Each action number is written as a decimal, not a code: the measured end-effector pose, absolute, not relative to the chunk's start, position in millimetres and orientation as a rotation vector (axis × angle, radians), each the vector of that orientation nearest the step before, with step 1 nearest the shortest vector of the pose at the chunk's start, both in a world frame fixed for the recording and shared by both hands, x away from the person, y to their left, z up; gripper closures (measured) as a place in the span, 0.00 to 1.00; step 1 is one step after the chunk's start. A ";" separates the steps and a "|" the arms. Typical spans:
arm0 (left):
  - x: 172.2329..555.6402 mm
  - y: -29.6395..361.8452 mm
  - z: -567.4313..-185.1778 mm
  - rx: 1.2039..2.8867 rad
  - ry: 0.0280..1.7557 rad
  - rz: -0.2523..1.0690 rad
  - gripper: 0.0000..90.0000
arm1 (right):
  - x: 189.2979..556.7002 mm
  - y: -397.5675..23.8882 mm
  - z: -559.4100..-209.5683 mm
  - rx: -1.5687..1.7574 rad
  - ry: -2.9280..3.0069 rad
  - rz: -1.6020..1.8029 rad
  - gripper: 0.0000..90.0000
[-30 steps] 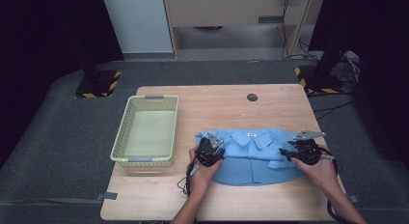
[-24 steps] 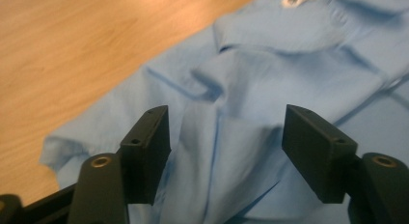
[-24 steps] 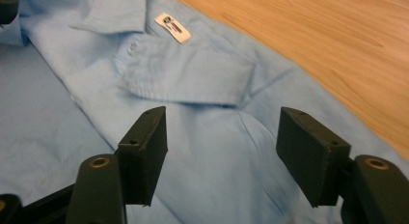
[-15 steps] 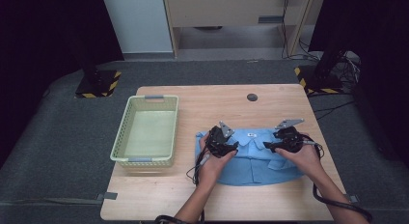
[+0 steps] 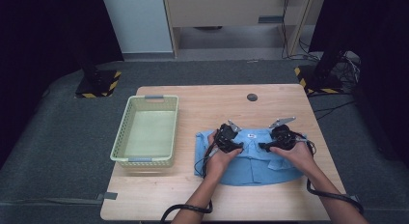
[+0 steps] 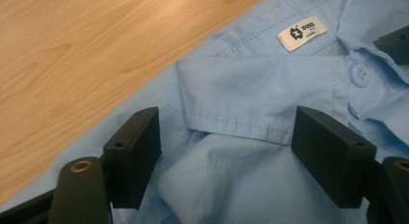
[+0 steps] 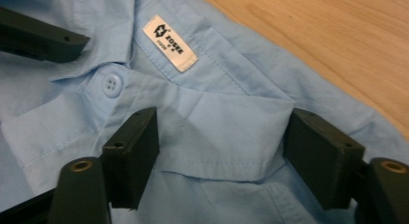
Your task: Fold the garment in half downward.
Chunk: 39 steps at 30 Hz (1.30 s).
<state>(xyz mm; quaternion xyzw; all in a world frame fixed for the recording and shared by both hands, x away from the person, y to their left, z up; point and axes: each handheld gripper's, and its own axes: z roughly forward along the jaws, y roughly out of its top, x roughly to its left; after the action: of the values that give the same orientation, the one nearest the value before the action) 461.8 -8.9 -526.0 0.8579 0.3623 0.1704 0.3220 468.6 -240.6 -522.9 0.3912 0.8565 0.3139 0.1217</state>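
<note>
A light blue shirt (image 5: 251,166) lies flat on the wooden table (image 5: 202,103), collar away from me. My left gripper (image 5: 239,146) hovers at the collar's left flap (image 6: 251,98), which lies between its open jaws without the pads pressing it. My right gripper (image 5: 263,147) stands the same way over the right flap (image 7: 226,122). Both pairs of jaws have just been opening. The white label (image 6: 302,33) and a button (image 6: 360,75) sit between the two grippers, as do the label (image 7: 170,42) and button (image 7: 112,84) in the right gripper view.
A pale green plastic basket (image 5: 144,160) stands left of the shirt, with nothing in it. A small dark disc (image 5: 252,97) lies near the table's far edge. Black cables trail from both grippers off the near edge. Bare wood surrounds the shirt.
Both grippers have moved inward from the shirt's outer sides to the collar, and their jaws stand wider apart. The shirt stays flat on the table.
</note>
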 end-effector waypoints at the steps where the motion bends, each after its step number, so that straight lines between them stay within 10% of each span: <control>1: 462.0 -9.0 -526.9 2.249 0.951 0.442 0.30 | 467.4 -239.7 -523.7 1.133 2.498 0.912 0.34; 21: 448.7 -12.8 -524.7 2.177 0.953 0.493 0.93 | 458.1 -238.4 -509.8 1.035 2.484 0.947 0.91; 39: 375.6 9.0 -491.2 2.064 0.885 0.522 0.96 | 412.8 -247.8 -475.5 0.930 2.515 1.052 0.78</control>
<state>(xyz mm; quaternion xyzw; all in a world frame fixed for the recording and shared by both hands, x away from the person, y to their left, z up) 375.6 9.0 -491.2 0.8181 0.3507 0.2071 0.4060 412.8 -247.8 -475.5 0.3203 0.8657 0.3621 0.1302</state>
